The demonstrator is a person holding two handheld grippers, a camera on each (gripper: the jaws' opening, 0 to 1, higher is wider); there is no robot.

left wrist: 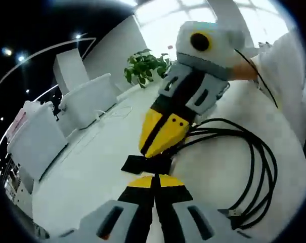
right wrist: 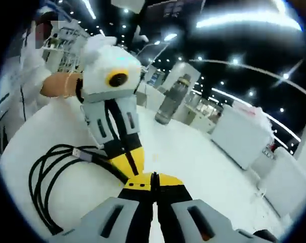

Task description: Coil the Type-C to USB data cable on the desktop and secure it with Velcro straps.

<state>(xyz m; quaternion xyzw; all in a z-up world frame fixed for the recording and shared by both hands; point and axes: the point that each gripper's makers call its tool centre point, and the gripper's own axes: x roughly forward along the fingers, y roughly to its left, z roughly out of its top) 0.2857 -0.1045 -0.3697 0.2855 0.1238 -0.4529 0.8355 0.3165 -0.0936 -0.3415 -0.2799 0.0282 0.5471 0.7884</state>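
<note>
Cable (left wrist: pixel 254 167), black, light and springy, lies coiled on the white bench (left wrist: pixel 92 167), bunched between both tongs. Left tongs (left wrist: pixel 154 178) and right tongs (right wrist: pixel 154 177) look pressed together at the bundle's neck, beside the limp strap (left wrist: pixel 140 164). Loops will likely spring apart; hold the neck.
</note>
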